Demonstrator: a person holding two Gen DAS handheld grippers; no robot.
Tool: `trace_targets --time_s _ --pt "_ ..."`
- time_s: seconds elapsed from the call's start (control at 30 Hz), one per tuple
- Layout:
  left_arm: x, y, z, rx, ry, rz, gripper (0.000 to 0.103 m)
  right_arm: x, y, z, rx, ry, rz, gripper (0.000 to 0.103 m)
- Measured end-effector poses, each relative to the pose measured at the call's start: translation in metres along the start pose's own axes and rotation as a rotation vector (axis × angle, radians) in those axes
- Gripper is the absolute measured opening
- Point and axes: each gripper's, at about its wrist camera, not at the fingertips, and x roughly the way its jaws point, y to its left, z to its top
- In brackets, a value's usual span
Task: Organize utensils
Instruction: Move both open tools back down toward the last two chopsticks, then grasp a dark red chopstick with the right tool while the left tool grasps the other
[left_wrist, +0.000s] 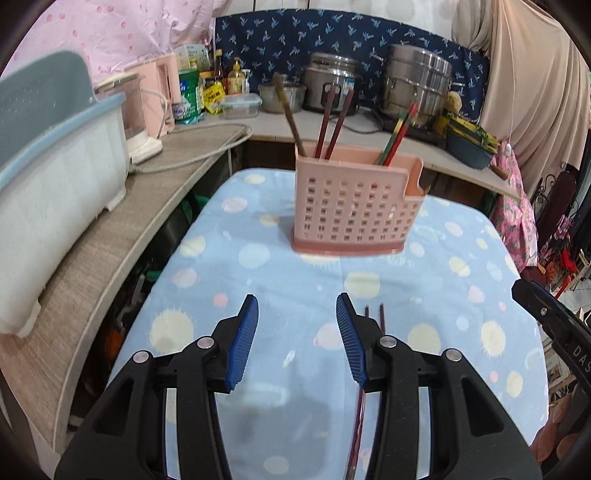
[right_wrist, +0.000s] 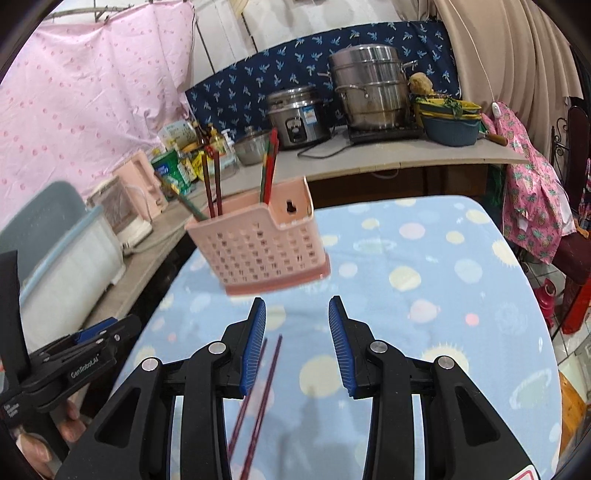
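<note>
A pink perforated utensil holder (left_wrist: 352, 206) stands on the blue dotted cloth, holding several chopsticks upright; it also shows in the right wrist view (right_wrist: 262, 243). A dark red pair of chopsticks (right_wrist: 258, 391) lies flat on the cloth, partly under the right gripper's left finger; in the left wrist view its tips (left_wrist: 375, 317) show beside the right finger. My left gripper (left_wrist: 297, 339) is open and empty, short of the holder. My right gripper (right_wrist: 297, 343) is open and empty above the cloth.
A wooden shelf (left_wrist: 122, 236) on the left carries a white and blue dish rack (left_wrist: 55, 192) and pink appliances. The back counter (right_wrist: 388, 155) holds pots, a rice cooker, bottles and a blue basin. The left gripper's body (right_wrist: 70, 365) sits at the right view's lower left.
</note>
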Motion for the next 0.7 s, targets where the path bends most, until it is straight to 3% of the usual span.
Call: trace_targets --time_s 0.43,0.7 --pt "0.014 0.008 -0.081 0.031 0.110 0.052 0.042 0.001 0.008 -0.104 -0.088 0.178 -0.005 0.035" --pt "0.015 0.007 -0.100 0.036 0.138 0.057 0.042 0.006 0.045 -0.147 -0.162 0.241 0.042 0.035"
